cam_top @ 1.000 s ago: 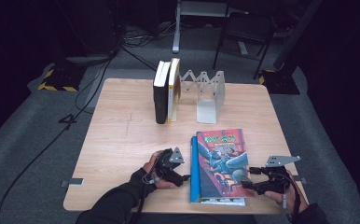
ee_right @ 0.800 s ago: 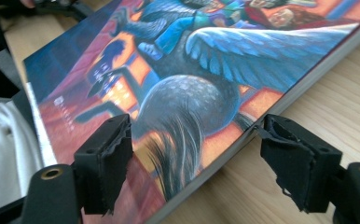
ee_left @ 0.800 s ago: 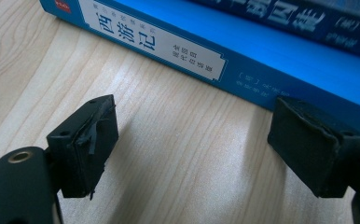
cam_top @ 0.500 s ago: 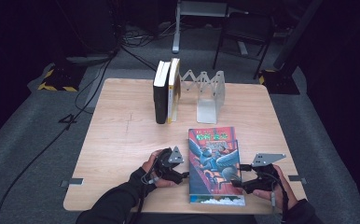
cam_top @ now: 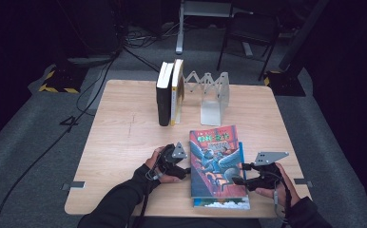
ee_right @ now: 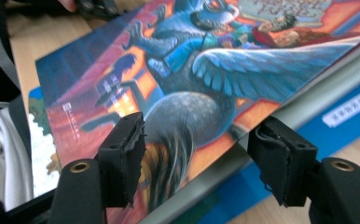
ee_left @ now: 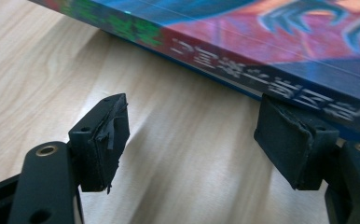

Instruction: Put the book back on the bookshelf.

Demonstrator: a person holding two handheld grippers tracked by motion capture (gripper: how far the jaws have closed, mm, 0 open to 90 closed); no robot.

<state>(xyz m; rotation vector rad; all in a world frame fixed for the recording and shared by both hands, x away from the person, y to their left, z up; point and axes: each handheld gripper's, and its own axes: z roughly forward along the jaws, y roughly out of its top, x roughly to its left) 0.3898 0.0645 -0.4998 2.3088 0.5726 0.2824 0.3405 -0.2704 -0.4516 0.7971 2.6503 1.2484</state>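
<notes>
Two grippers flank the illustrated paperback (cam_top: 216, 161), which lies on a second book (cam_top: 222, 202) at the table's (cam_top: 124, 133) near edge. Left gripper (cam_top: 187, 169) gapes at the spine; right gripper (ee_right: 197, 154), jaws just narrowing, straddles the fore-edge unclamped. Light, glossy, floppy: best pinched near the spine.

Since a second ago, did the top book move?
Yes. The top book has slid left and turned straighter, so its top edge now sits under the metal bookend instead of right of it. A second book lies beneath.

Bright lit table, dark surroundings, blurred close-ups, soft shadows
</notes>
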